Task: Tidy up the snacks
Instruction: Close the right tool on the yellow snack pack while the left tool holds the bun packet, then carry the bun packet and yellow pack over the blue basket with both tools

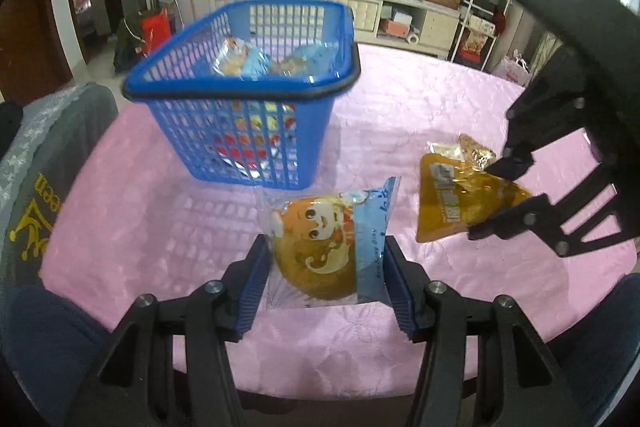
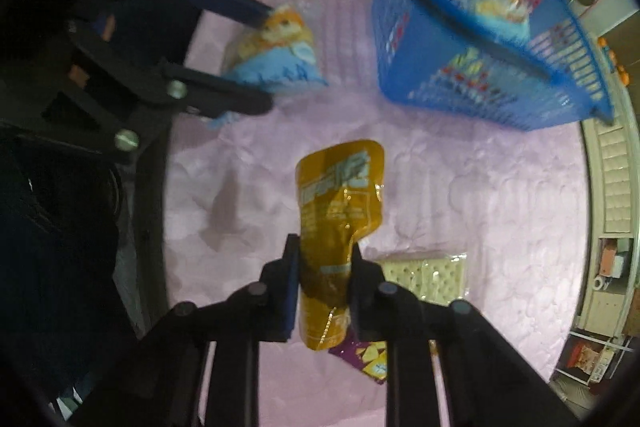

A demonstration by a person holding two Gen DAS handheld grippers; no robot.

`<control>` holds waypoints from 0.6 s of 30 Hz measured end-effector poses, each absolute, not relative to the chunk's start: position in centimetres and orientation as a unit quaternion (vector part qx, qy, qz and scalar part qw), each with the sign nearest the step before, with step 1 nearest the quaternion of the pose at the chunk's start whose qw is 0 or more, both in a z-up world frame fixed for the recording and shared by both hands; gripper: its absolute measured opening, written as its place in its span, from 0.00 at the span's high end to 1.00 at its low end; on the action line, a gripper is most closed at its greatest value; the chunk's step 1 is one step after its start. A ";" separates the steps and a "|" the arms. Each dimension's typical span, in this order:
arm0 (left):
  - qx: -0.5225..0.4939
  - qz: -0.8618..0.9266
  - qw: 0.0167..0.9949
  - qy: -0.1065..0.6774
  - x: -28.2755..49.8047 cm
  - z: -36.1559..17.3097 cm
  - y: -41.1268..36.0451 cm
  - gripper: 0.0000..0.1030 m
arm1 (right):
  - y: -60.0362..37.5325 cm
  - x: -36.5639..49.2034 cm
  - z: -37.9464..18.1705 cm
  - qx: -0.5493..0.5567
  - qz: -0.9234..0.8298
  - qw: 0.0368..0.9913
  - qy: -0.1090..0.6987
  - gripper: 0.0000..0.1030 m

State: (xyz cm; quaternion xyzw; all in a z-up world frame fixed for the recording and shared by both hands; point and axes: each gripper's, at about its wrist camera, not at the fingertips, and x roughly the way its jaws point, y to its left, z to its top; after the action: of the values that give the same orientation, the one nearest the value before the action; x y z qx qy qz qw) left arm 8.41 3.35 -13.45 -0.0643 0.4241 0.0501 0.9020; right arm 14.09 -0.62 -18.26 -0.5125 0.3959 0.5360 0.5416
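Left gripper (image 1: 326, 269) clamping a blue cartoon-printed cake packet (image 1: 332, 247) between both blue pads, just above the pink-covered bench (image 1: 400, 115). Right gripper (image 2: 324, 283) pinching a yellow snack pouch (image 2: 340, 203) near its lower end, pouch hanging over the bench. Blue mesh basket (image 1: 240, 139) standing beyond both, already holding a few packets. Cracker pack (image 2: 424, 275) and purple wrapper (image 2: 372, 357) lying on the bench beside the right gripper.

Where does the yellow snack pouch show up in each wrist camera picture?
Left wrist: yellow pouch at right, pinched by the right gripper.
Right wrist: yellow pouch at centre, between that gripper's pads.
Shared landmark: blue basket, beyond the pouch on the pink tablecloth.
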 end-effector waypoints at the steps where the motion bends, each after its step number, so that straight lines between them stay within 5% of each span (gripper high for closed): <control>1: -0.062 0.053 0.904 0.419 8.1 -13.0 3.4 0.49 | -1.1 12.9 -17.6 -0.511 0.538 0.547 0.388 0.76; 18: -0.018 0.044 0.943 0.329 8.6 -4.1 6.4 0.49 | -2.5 13.8 -5.7 -0.472 0.515 0.637 0.325 0.76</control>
State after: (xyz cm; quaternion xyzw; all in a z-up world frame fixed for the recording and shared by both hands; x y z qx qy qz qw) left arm 8.61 6.38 -4.12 -0.0179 0.3293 0.0438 0.9430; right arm 13.85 -2.54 -5.74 -0.4723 0.3253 0.5149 0.6372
